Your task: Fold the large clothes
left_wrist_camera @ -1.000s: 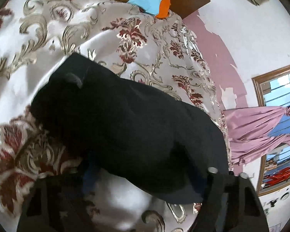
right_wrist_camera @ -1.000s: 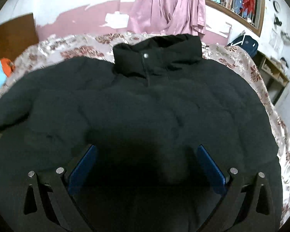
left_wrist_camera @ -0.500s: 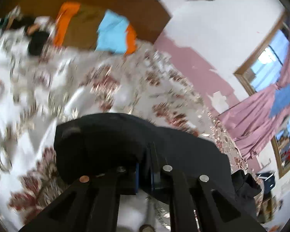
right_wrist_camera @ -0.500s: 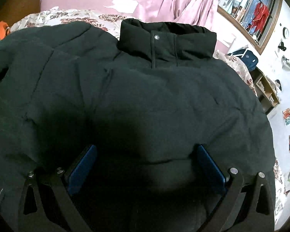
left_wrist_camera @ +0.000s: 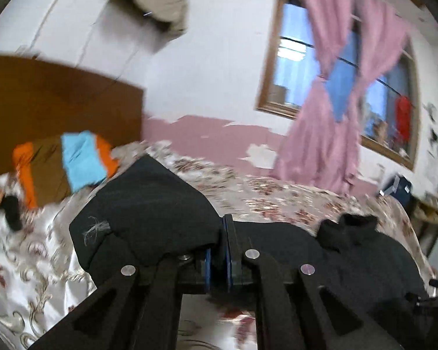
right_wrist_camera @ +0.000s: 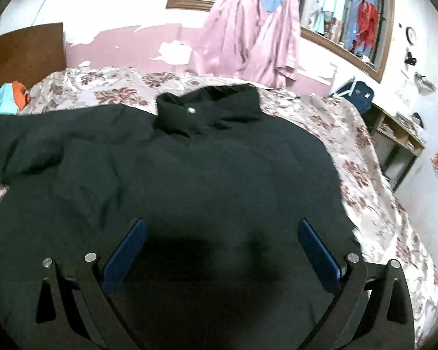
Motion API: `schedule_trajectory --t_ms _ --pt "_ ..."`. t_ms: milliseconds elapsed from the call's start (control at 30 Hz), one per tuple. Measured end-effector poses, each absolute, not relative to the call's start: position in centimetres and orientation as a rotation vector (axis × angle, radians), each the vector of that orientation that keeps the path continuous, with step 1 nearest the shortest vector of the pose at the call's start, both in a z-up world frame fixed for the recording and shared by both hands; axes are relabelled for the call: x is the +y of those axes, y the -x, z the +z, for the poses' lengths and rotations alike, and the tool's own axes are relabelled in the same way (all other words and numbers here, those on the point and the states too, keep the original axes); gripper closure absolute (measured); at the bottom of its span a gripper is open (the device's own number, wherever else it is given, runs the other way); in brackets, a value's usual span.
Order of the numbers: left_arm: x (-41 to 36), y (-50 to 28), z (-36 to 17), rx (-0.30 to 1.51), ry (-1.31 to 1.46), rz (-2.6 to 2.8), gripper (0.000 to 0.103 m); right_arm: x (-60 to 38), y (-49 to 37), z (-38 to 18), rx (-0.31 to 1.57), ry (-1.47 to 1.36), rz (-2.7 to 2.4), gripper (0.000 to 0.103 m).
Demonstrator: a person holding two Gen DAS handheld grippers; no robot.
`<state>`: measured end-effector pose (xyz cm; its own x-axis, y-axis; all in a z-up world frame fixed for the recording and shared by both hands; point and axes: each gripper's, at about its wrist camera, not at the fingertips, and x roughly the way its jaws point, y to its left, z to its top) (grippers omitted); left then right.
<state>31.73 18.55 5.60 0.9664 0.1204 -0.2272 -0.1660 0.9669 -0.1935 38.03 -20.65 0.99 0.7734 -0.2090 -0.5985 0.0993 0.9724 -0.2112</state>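
A wood-framed window [right_wrist_camera: 330, 14] with knotted pink curtains [right_wrist_camera: 248, 35] sits at twelve o'clock. Below it runs a peeling pink-and-white wall [right_wrist_camera: 125, 43]. A brown wooden headboard [right_wrist_camera: 23, 49] stands at ten o'clock.

A floral bedspread [right_wrist_camera: 365, 157] in cream and maroon covers the bed across the middle of the right wrist view, and pink curtains [right_wrist_camera: 248, 29] hang knotted over a wood-framed window [right_wrist_camera: 344, 29] at the top. A brown headboard [left_wrist_camera: 58, 102] fills the left of the left wrist view, with an orange, brown and blue cloth [left_wrist_camera: 64, 166] lying below it. A dark blue bag [right_wrist_camera: 356, 93] sits at the right, by a peeling pink-and-white wall [right_wrist_camera: 125, 46].
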Motion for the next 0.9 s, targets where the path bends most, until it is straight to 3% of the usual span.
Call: schedule_trajectory --t_ms 233,433,900 --pt "9.2 -31.5 8.6 0.245 0.047 -0.061 0.096 -26.2 -35.5 0.6 0.669 0.081 -0.201 0.001" --pt "0.8 -31.6 8.0 0.314 -0.08 -0.233 0.096 -30.1 -33.9 0.2 0.667 0.051 -0.203 0.001" --pt "-11.1 -31.5 -2.6 0.709 -0.33 -0.387 0.092 -37.9 -30.4 -0.9 0.692 -0.188 0.012 0.001"
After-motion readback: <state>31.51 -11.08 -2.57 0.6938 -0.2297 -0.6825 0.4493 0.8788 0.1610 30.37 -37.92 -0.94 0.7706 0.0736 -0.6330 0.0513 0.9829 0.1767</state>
